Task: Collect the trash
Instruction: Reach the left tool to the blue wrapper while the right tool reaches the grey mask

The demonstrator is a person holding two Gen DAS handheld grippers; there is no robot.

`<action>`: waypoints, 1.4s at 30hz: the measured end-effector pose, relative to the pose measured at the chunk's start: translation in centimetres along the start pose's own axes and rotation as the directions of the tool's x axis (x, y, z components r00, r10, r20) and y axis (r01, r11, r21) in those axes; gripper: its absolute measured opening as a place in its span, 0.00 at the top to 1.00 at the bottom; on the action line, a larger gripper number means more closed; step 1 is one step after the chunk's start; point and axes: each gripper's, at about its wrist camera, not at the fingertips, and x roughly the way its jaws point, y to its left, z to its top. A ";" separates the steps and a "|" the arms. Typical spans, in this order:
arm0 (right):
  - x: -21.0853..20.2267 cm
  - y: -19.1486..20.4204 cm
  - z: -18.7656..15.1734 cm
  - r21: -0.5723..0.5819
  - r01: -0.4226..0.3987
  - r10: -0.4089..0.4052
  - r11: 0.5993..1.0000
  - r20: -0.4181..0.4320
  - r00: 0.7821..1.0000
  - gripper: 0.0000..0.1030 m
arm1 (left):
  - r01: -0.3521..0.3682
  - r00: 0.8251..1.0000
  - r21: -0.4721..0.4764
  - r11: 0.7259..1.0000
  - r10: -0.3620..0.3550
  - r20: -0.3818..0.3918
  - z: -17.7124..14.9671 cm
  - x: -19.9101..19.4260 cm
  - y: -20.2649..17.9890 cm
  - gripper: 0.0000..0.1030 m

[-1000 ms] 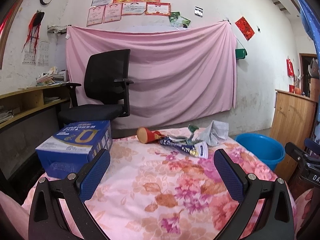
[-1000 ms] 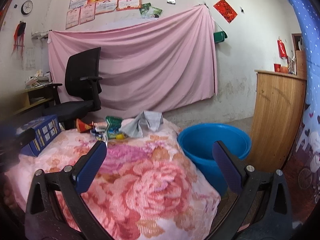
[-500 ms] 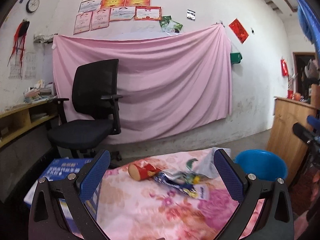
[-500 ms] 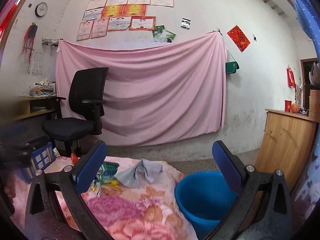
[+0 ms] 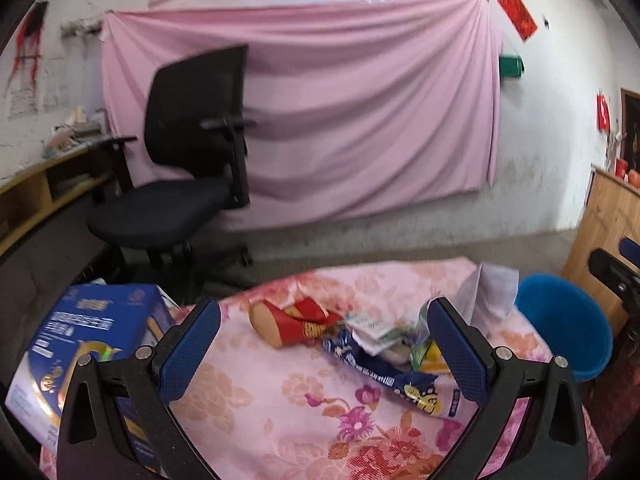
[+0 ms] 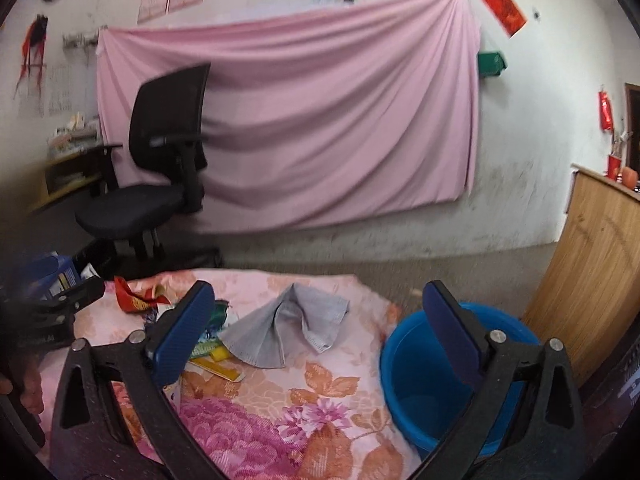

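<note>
Both grippers up over the near side of the counter, nothing picked yet. Left gripper (image 5: 324, 344) has jaws spread wide, empty, looking straight at the trash pile by the far edge: red paper cup (image 5: 292, 322) on its side, blue snack wrapper (image 5: 384, 372) trailing toward us, green-white packets bunched w/ it. Right gripper (image 6: 320, 340) also has jaws spread, holding nothing, and frames the grey crumpled paper (image 6: 288, 328) near the far right corner. Blue bucket (image 6: 424, 364) sits on the floor just off the counter's right edge, looks like the bin. Blue box (image 5: 92, 336) at the left edge, prob not trash. Step in hand, I'd say: reach & grab the first piece. Tip: left should go for the cup, come down across its body so it can't roll. Wrappers are flimsy, pinch a bunched fold, not a flat bit. Watch the floral cloth (image 5: 256, 408), easy to snag it w/ the jaws. Keep right clear of left's path, bucket is on right's side
</note>
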 end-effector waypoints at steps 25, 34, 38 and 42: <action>14.8 2.2 -3.9 0.166 -0.203 0.260 0.965 -0.509 0.820 0.36 | 0.235 0.806 -0.423 0.875 -0.419 -0.418 -2.9 9.5 1.2 0.61; 12.9 1.1 -4.6 0.195 -0.229 0.298 0.954 -0.498 0.814 0.68 | 0.273 0.777 -0.503 0.820 -0.496 -0.388 -2.7 9.0 2.2 0.85; 10.8 1.2 -4.7 0.169 -0.241 0.293 0.956 -0.463 0.837 0.70 | 0.284 0.806 -0.420 0.862 -0.452 -0.383 -2.1 6.8 1.8 0.88; 8.2 1.0 -4.9 0.177 -0.258 0.309 0.950 -0.412 0.857 0.70 | 0.301 0.802 -0.396 0.867 -0.455 -0.386 -2.8 4.9 1.7 0.89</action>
